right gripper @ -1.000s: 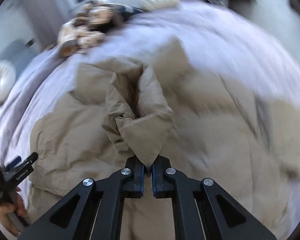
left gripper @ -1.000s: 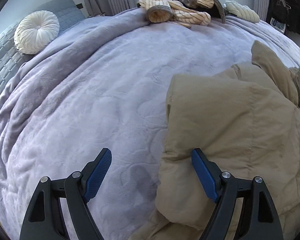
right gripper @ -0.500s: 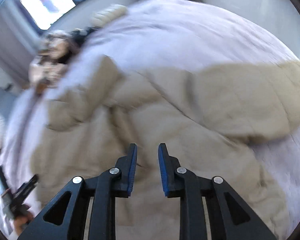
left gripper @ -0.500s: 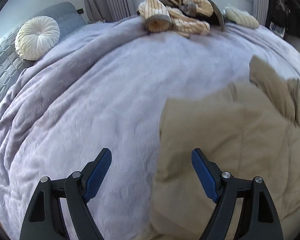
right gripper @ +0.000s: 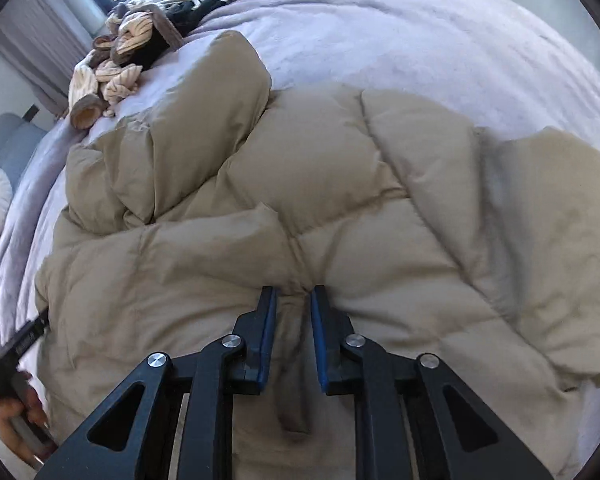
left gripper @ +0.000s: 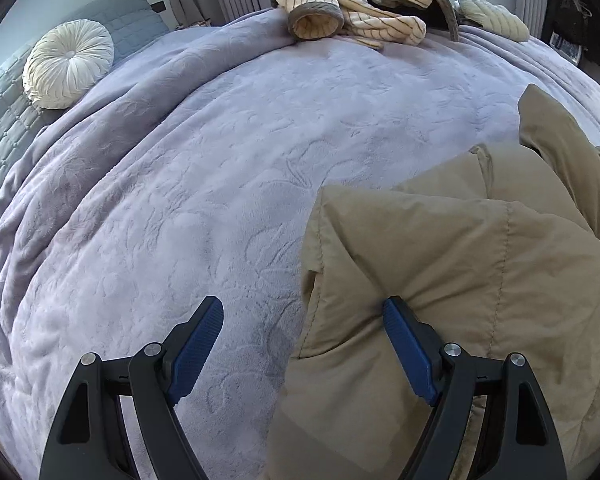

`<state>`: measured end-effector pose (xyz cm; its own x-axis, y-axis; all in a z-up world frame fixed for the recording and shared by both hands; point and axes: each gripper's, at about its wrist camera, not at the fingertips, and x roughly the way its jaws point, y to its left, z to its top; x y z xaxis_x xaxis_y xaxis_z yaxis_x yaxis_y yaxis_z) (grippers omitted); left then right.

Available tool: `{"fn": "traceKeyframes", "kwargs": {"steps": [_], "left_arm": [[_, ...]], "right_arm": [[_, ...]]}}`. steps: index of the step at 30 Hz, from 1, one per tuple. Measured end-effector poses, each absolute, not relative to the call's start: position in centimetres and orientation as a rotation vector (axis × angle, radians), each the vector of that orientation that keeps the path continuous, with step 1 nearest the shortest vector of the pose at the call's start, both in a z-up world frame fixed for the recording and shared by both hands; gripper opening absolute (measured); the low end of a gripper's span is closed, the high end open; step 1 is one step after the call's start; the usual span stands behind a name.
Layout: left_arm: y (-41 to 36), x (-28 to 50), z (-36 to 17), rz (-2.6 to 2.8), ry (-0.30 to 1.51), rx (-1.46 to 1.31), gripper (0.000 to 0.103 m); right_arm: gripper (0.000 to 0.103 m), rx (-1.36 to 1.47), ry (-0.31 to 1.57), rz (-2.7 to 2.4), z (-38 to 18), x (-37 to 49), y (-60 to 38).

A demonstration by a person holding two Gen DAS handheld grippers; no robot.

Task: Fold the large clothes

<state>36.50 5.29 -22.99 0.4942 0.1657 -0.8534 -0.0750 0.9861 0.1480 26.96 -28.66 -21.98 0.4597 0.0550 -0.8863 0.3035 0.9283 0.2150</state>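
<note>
A tan puffer jacket is lying crumpled on the bed, spread across the lilac blanket with one sleeve sticking up toward the striped clothes pile at the bed's far edge. The left hand-held gripper is hovering with its jaws wide apart at the jacket's near-left edge; its right finger is touching the fabric, the left one is over bare blanket. The right hand-held gripper is pointing down at the jacket's middle; its jaws have just been closing and are standing a narrow gap apart, with a fabric ridge between them, not clearly pinched. A round white cushion is sitting by the grey headboard.
</note>
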Motion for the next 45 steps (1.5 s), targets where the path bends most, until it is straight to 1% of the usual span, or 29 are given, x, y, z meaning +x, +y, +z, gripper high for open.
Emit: {"fn": "traceKeyframes", "kwargs": {"steps": [2,4,8,12,16,18,20,22,24,28,29,34,36,37,38,39,41,45], "left_arm": [[5.3,36.4,-22.2,0.153,1.052,0.098,0.083],[5.2,36.0,-21.3,0.136,1.055,0.095,0.083],[3.9,34.2,-19.2,0.079,1.048,0.109,0.083],[1.0,31.6,-17.8,-0.005,1.073,0.110,0.083],[-3.0,28.4,-17.2,-0.109,1.114,0.119,0.083],[-5.5,26.4,-17.2,-0.171,1.145,0.125,0.083],[-7.4,25.0,-17.2,-0.212,1.167,0.127,0.083],[-9.4,23.5,-17.2,-0.257,1.191,0.132,0.083],[-11.6,22.1,-17.3,-0.290,1.206,0.155,0.083],[-15.2,20.0,-17.4,-0.359,1.212,0.215,0.083],[-16.0,19.7,-17.5,-0.375,1.223,0.219,0.083],[-19.5,18.7,-17.6,-0.420,1.240,0.231,0.083],[-20.8,18.3,-17.6,-0.428,1.229,0.237,0.083],[-21.4,18.0,-17.5,-0.432,1.223,0.239,0.085],[-22.0,17.9,-17.5,-0.435,1.220,0.242,0.103],[-22.7,17.7,-17.3,-0.435,1.212,0.238,0.103],[-23.7,17.3,-17.2,-0.452,1.203,0.233,0.103],[-25.7,17.1,-17.5,-0.464,1.216,0.249,0.103]], "right_arm": [[0.018,0.376,1.090,-0.168,-21.2,26.5,-29.0],[0.022,0.411,1.083,-0.177,-20.2,25.6,-29.8],[0.023,0.471,1.085,-0.173,-18.4,22.5,-31.5],[0.038,0.529,1.090,-0.183,-17.2,19.1,-32.6],[0.041,0.608,1.101,-0.197,-16.8,15.2,-34.2],[0.050,0.636,1.104,-0.208,-16.6,13.6,-35.0],[0.055,0.664,1.100,-0.222,-16.4,11.8,-36.1],[0.058,0.702,1.096,-0.237,-16.4,10.2,-37.3],[0.067,0.738,1.089,-0.255,-16.5,8.7,-38.5],[0.075,0.803,1.065,-0.292,-16.6,6.1,-41.0],[0.079,0.817,1.056,-0.305,-16.6,5.4,-41.8],[0.080,0.898,1.016,-0.352,-17.1,2.9,-45.0],[0.082,0.925,0.996,-0.374,-17.1,2.1,-46.2],[0.082,0.937,0.983,-0.389,-17.1,1.6,-46.9],[0.082,0.950,0.971,-0.399,-17.2,1.3,-47.6],[0.090,0.964,0.964,-0.403,-17.3,1.1,-48.2],[0.103,1.012,0.931,-0.418,-17.6,0.3,-49.7],[0.103,1.059,0.894,-0.437,-17.9,-0.4,-52.2]]}}
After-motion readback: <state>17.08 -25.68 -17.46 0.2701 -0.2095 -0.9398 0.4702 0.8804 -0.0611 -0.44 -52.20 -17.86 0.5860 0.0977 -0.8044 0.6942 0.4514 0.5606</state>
